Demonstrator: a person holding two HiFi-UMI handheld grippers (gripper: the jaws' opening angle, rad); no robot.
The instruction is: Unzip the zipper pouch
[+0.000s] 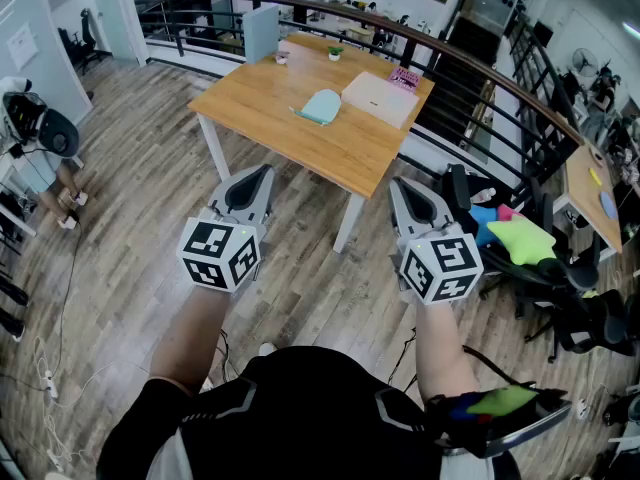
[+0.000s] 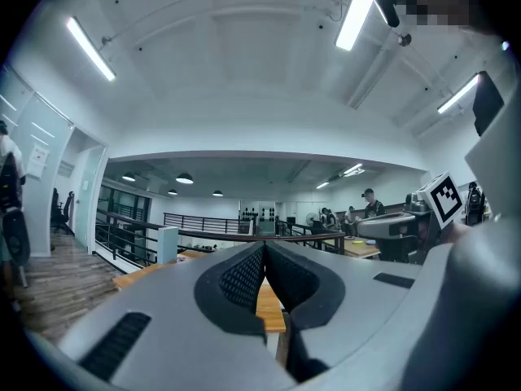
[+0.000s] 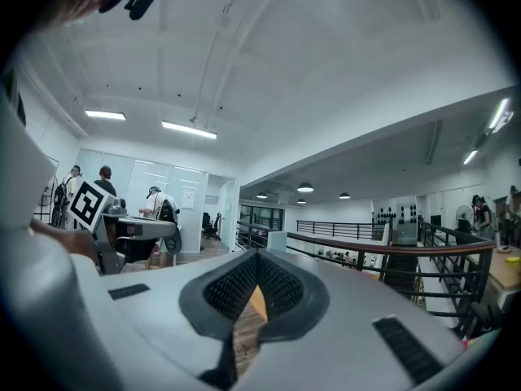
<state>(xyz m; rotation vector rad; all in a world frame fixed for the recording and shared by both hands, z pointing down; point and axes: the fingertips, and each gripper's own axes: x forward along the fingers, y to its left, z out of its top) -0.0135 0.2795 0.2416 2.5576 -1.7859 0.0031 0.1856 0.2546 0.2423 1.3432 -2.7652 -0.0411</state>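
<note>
Head view: pouch [image 1: 321, 106], seemingly, far beyond left gripper [image 1: 264, 173], right gripper [image 1: 396, 183].

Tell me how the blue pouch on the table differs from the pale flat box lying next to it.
Colour: the pouch is light blue, while the box is cream.
Size: the box is clearly larger than the pouch.
Shape: the pouch has soft, rounded corners, while the box has straight edges and square corners.
Both lie flat, side by side, on the wooden table.
</note>
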